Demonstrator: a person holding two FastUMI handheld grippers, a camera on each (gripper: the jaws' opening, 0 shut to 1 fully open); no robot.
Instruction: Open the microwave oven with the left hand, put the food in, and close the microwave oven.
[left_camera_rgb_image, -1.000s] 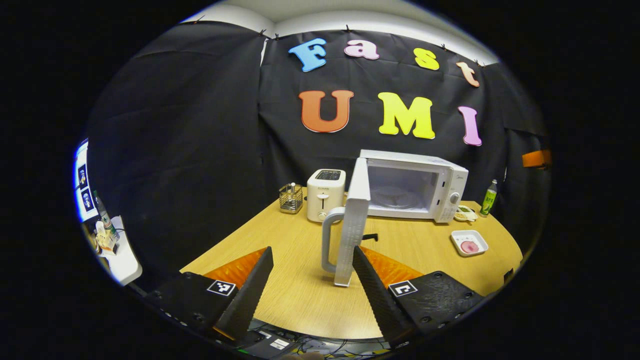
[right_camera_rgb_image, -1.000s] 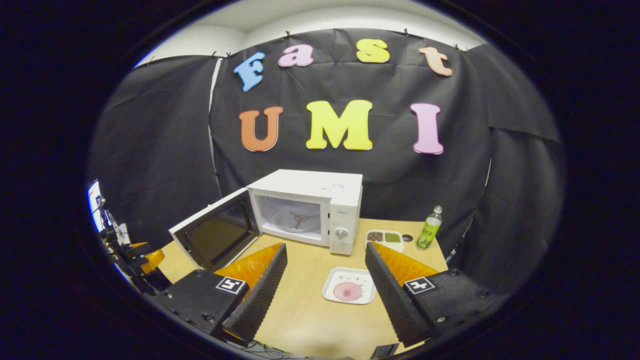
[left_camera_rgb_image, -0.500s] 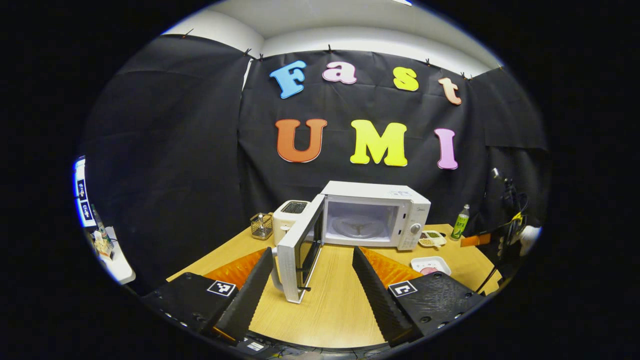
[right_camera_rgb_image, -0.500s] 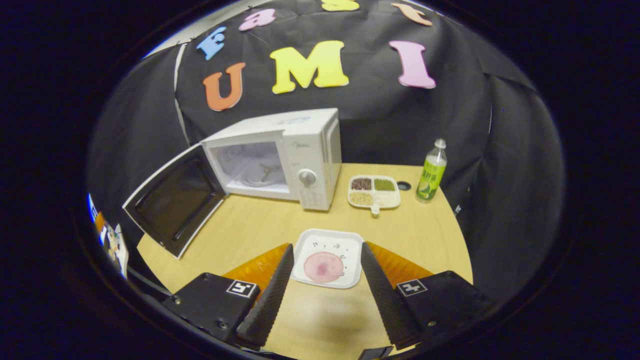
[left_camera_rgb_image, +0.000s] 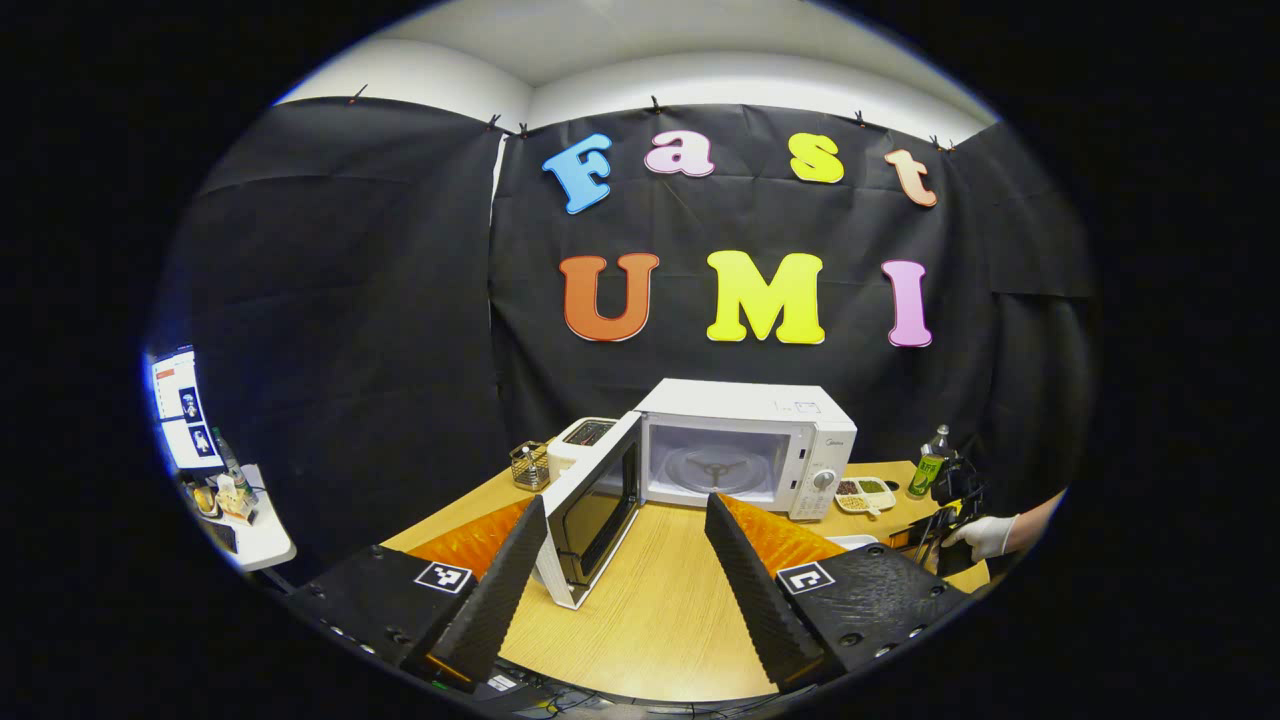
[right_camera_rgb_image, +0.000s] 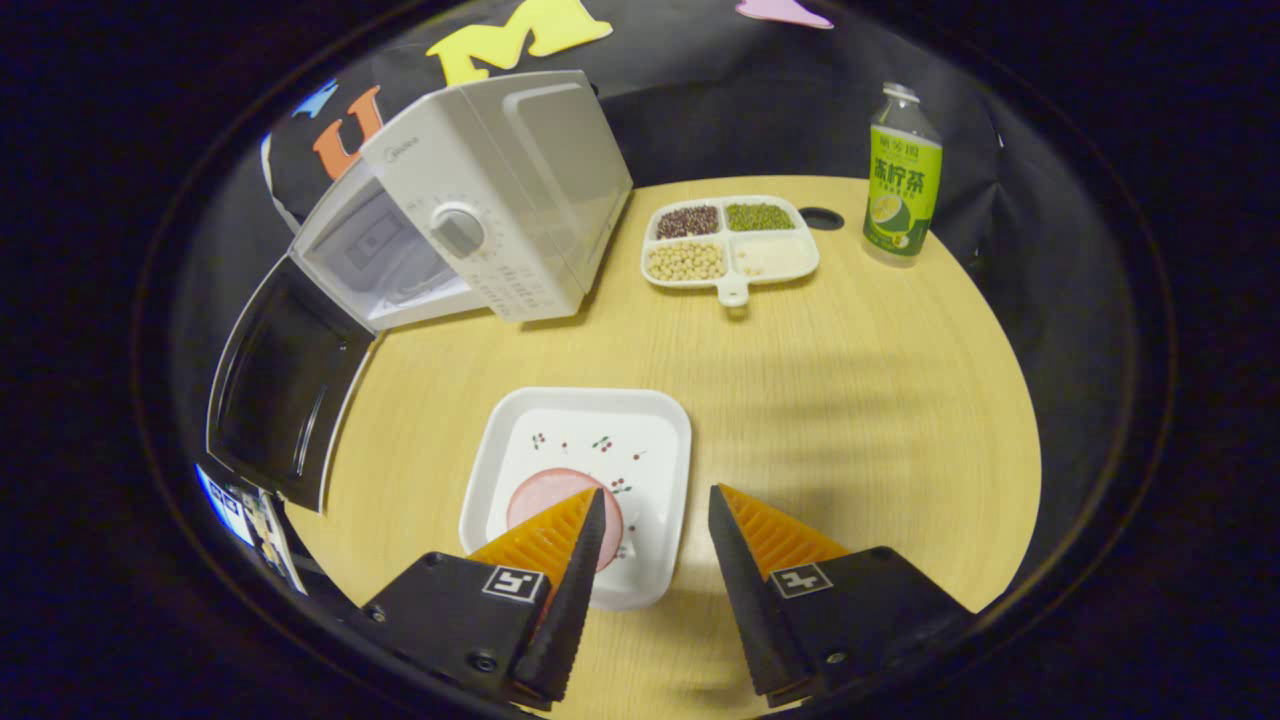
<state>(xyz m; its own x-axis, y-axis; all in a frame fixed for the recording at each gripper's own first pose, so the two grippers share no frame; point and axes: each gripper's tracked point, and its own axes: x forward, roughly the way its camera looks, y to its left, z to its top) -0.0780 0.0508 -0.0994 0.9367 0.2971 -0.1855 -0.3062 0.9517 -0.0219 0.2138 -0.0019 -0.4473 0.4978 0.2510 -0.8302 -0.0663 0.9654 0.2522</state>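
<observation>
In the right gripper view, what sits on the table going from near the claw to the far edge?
Nearest is the white square plate with the pink slice of food, then the open microwave, then the divided tray of beans, and farthest the green bottle.

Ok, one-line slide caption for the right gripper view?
Open right gripper straddles the right rim of the white plate of food, microwave door open.

Black cloth (left_camera_rgb_image: 380, 300) drapes the booth's walls beneath a white ceiling (left_camera_rgb_image: 640, 60). A rounded wooden surface (right_camera_rgb_image: 850, 400) stands in front; a small white side table (left_camera_rgb_image: 262, 540) sits far left.
</observation>
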